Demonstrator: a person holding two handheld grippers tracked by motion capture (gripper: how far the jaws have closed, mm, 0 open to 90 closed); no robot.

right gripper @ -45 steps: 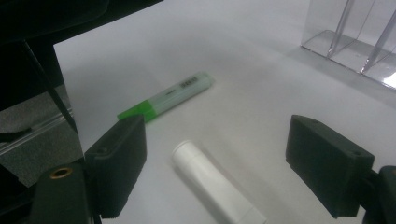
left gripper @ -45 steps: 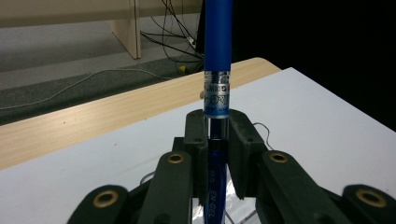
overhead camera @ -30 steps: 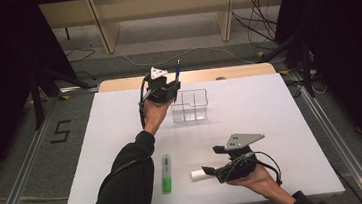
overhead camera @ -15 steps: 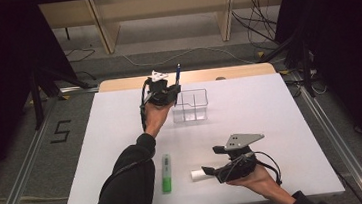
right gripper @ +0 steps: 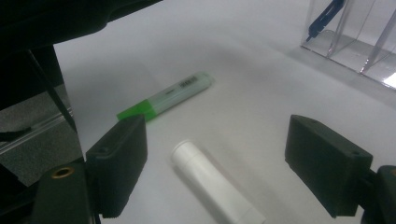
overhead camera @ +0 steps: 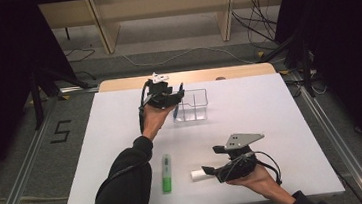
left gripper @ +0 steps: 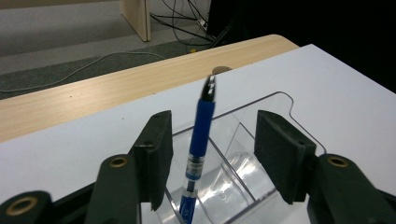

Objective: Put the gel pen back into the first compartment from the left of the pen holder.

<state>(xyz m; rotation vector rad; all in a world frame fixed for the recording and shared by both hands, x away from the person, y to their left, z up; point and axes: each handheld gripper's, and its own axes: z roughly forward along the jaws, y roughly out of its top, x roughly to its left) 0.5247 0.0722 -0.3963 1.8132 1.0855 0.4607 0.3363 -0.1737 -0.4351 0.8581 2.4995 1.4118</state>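
Left gripper (left gripper: 210,158) jaws have just been opening, so the blue pen (left gripper: 201,126) is standing loose in the clear organizer (overhead camera: 193,106) at the far side. Right gripper (right gripper: 215,172) is gaping around the white tube (right gripper: 215,184) near the green highlighter (overhead camera: 166,172). The tube looks light, stiff, slippery; I'd be grabbing mid-barrel.

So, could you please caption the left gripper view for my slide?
Left gripper, jaws just opened, releasing a blue pen into the clear organizer.
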